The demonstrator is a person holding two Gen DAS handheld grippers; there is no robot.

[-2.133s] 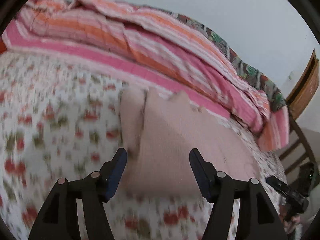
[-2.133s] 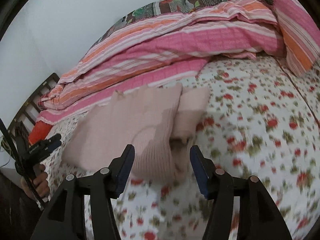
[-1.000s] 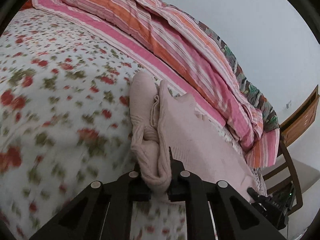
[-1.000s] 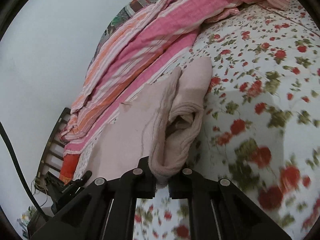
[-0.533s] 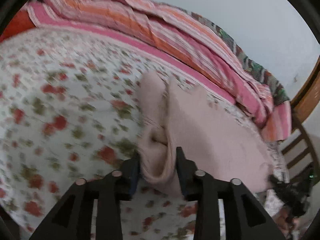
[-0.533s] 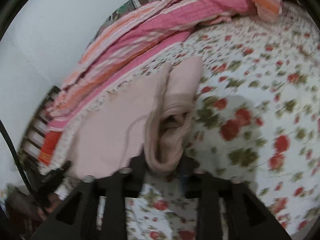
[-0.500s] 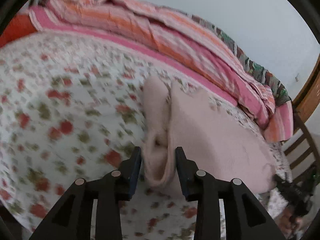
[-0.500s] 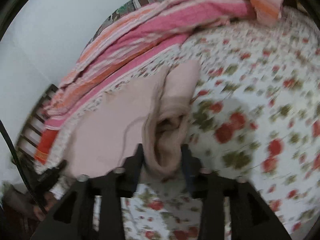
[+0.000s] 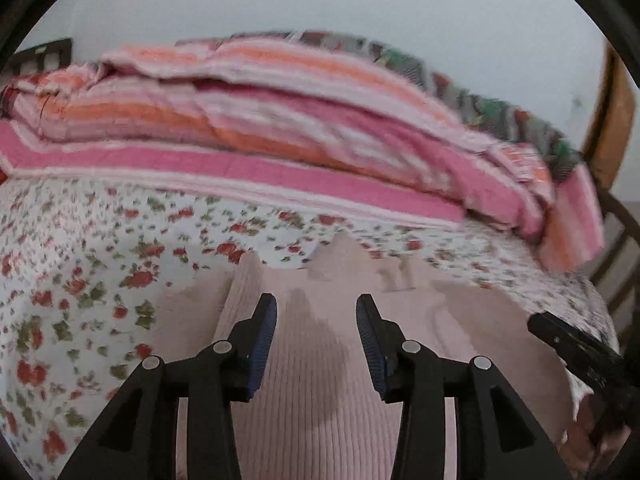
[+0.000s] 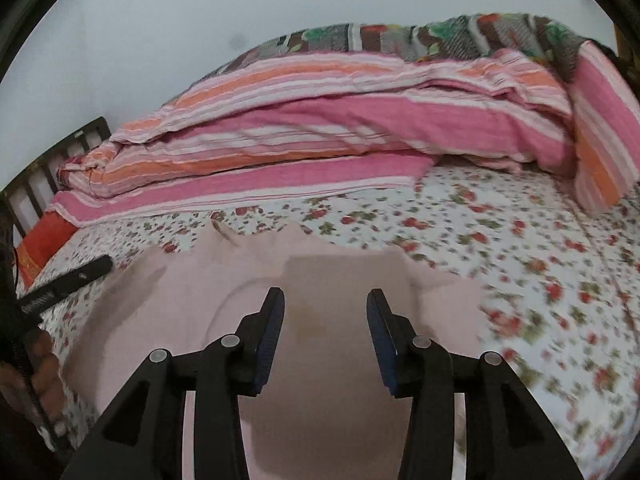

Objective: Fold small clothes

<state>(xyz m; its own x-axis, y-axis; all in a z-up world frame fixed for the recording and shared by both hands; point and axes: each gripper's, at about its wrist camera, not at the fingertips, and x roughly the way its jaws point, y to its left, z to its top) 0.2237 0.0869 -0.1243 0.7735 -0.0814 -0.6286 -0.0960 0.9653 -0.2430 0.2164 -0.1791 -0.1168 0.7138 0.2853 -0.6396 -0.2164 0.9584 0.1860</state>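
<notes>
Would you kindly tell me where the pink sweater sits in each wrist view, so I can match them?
Left wrist: the sweater fills the lower centre, under the open left gripper.
Right wrist: the sweater fills the lower centre and left, under the open right gripper.
Shared landmark: the striped quilt behind it.

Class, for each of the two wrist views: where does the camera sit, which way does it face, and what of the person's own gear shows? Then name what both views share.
Left wrist: sits on the left gripper, looks along its open fingers over the pink sweater toward the striped quilt.
Right wrist: sits on the right gripper, fingers open, above the same sweater.
Shared: sweater, quilt, floral bedsheet; each sees the other gripper at its edge.
</notes>
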